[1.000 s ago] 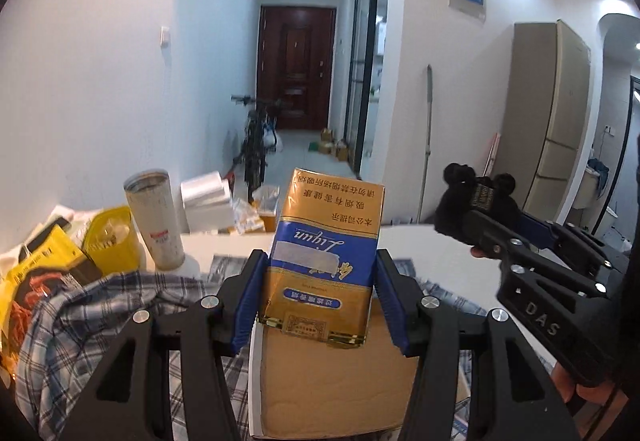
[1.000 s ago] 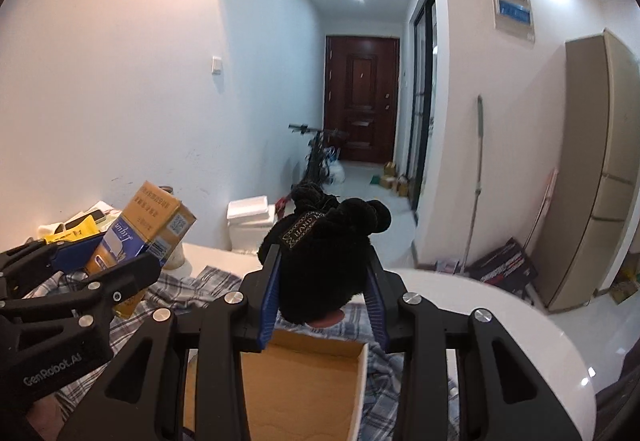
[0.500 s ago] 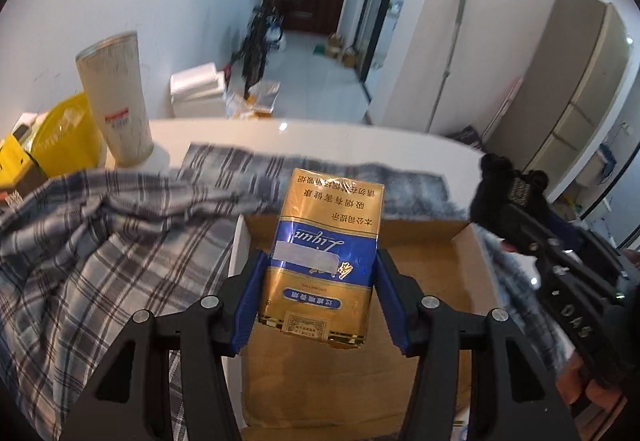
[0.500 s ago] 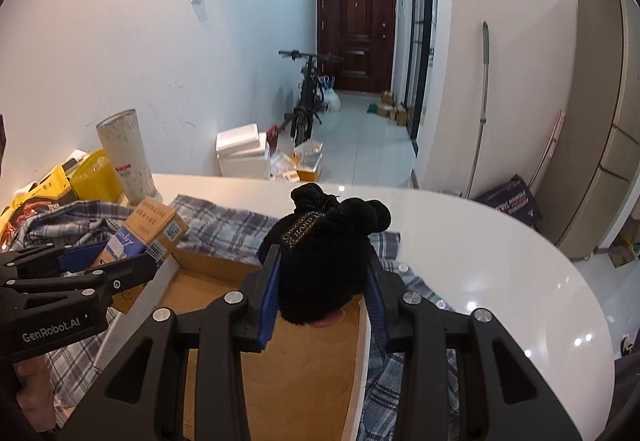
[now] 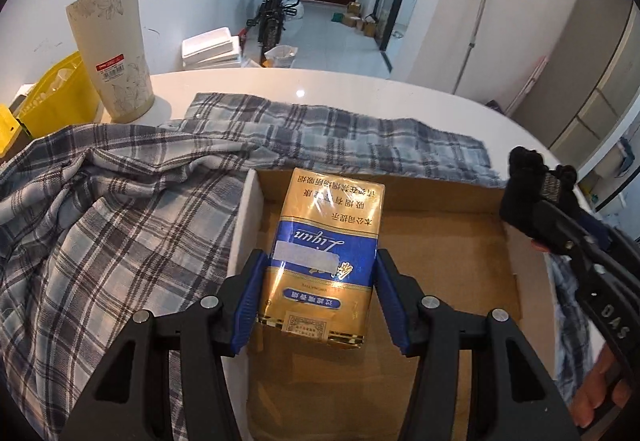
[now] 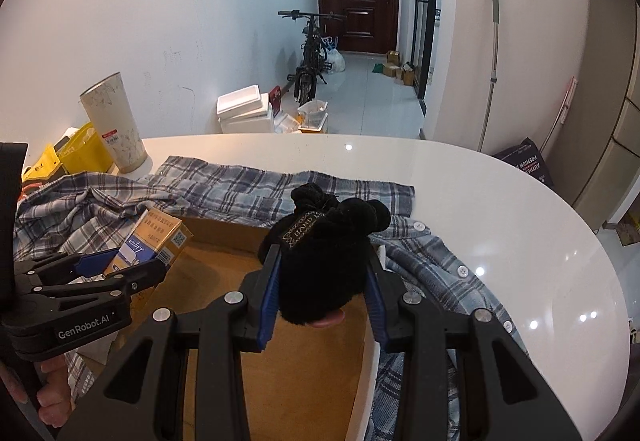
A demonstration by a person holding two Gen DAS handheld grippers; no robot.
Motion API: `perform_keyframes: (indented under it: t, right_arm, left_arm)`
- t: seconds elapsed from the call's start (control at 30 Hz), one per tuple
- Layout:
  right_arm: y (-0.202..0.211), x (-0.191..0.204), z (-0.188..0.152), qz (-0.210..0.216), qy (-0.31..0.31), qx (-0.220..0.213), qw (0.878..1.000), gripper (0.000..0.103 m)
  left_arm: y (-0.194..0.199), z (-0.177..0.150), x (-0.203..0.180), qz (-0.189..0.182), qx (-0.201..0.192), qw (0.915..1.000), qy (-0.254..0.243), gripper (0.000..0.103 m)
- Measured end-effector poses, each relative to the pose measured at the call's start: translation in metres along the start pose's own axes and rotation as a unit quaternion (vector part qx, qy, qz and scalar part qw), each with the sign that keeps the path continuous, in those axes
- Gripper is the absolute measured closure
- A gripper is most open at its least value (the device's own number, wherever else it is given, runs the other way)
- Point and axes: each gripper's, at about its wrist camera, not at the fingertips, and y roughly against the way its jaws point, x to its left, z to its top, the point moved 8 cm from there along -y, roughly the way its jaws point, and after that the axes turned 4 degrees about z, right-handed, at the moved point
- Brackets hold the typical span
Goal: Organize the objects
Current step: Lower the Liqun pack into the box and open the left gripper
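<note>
Your left hand-held gripper (image 5: 318, 291) clamps the gold-and-blue pack (image 5: 326, 257) over the cardboard box (image 5: 448, 237), near its left wall; let go early and it may tip onto the plaid shirt (image 5: 120, 209). The right hand-held gripper (image 6: 322, 295) pinches a black plush pouch (image 6: 324, 261), seemingly above the box's right wall. Beyond the box, a tall cup (image 5: 110, 53) stands clear.

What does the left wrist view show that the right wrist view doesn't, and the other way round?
Left wrist only: the front of the gold-and-blue carton, clamped by the left gripper.
Right wrist only: the shirt's white buttons, and the black plush pouch seen close, clamped by the right gripper.
Both: the open cardboard box, the plaid shirt, the tall cream tumbler.
</note>
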Motion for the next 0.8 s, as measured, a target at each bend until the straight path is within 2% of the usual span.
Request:
perform_keyframes:
  t: [0.47, 0.67, 0.8]
  right_arm:
    - [-0.004, 0.0, -0.004, 0.001, -0.002, 0.011, 1.0, 0.065]
    - [-0.004, 0.0, -0.004, 0.001, -0.002, 0.011, 1.0, 0.065]
    - [-0.002, -0.002, -0.005, 0.002, -0.002, 0.012, 1.0, 0.065]
  left_arm:
    - [-0.019, -0.009, -0.002, 0.001, 0.024, 0.9997, -0.006, 0.046]
    - [-0.024, -0.008, -0.001, 0.007, 0.022, 0.9997, -0.012, 0.046]
    - [-0.026, -0.007, -0.004, 0.003, 0.02, 0.9996, -0.018, 0.042]
